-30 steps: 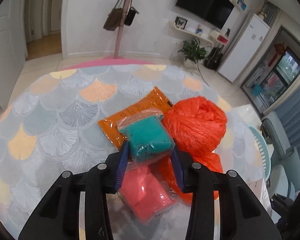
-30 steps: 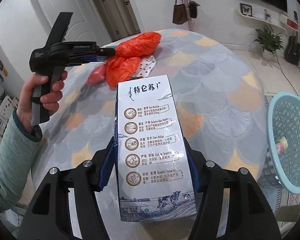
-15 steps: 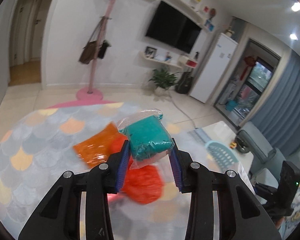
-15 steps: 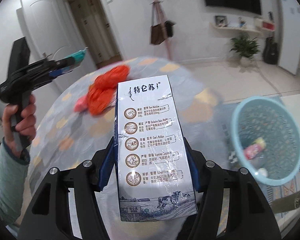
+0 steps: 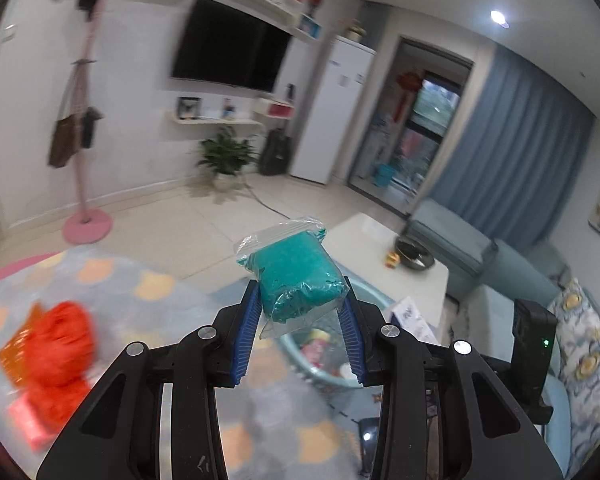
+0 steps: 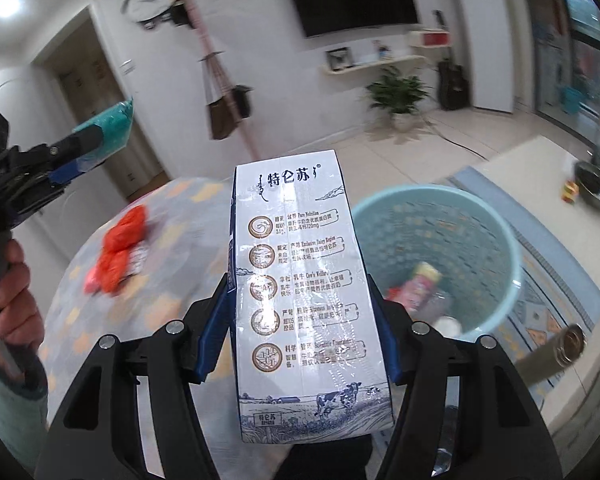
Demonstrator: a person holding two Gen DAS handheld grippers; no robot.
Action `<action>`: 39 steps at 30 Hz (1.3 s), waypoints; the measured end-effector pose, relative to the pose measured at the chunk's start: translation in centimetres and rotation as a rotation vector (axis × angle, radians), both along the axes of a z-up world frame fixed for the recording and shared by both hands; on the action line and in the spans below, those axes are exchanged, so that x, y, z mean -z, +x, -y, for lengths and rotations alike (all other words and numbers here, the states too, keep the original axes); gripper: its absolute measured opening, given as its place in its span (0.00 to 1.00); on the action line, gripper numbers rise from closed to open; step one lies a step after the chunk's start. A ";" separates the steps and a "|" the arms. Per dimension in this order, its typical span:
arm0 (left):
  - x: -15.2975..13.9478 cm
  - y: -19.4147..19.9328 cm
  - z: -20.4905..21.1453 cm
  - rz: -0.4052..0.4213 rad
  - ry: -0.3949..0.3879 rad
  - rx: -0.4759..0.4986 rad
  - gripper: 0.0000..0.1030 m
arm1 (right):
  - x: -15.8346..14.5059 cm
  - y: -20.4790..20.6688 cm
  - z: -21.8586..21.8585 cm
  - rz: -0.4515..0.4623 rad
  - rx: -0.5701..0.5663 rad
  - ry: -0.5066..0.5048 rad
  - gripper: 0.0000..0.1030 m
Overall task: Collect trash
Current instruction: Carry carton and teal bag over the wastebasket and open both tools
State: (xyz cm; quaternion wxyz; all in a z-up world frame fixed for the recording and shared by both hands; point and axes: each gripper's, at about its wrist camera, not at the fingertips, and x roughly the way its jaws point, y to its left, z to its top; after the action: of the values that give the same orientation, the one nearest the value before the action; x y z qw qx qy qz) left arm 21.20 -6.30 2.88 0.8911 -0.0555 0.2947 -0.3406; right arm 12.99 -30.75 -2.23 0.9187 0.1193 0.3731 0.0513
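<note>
Left gripper (image 5: pixel 300 320) clamps a teal packet (image 5: pixel 298 280) in the air above the basket (image 6: pixel 496 236). Right gripper (image 6: pixel 300 316) grips a milk carton (image 6: pixel 304 300) beside the basket, above the table (image 6: pixel 172 280).

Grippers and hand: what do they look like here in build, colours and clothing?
Both the left gripper and the right gripper are matte black, with angular linkage arms joined by silver round-headed screws. Their fingers carry blue ribbed pads. In the right wrist view, the left tool has a black pistol-style handle, gripped by a bare hand with a pale green sleeve. No cables show.
</note>
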 end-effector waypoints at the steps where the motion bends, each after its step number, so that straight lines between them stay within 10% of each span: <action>1: 0.5 0.2 1.6 -0.007 0.007 0.025 0.36 | 0.2 0.0 0.7 -0.002 0.017 0.006 0.57; 12: 5.8 3.1 12.2 -0.124 0.045 0.167 0.36 | 3.6 1.6 8.3 -0.085 0.222 0.052 0.57; 32: 13.2 7.2 17.9 -0.297 0.161 0.209 0.37 | 10.1 6.1 13.4 -0.242 0.386 0.109 0.59; 35: 13.1 7.0 18.1 -0.301 0.158 0.191 0.58 | 10.3 5.9 13.9 -0.235 0.403 0.113 0.71; 39: 13.1 7.0 17.8 -0.296 0.153 0.172 0.59 | 10.0 5.3 14.0 -0.232 0.409 0.114 0.71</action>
State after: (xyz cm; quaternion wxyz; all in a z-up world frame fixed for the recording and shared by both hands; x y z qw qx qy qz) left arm 28.19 -24.09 -10.24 0.8071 -0.0115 0.4515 -0.3803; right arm 18.27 -44.80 -12.26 0.8528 0.2490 0.4406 -0.1287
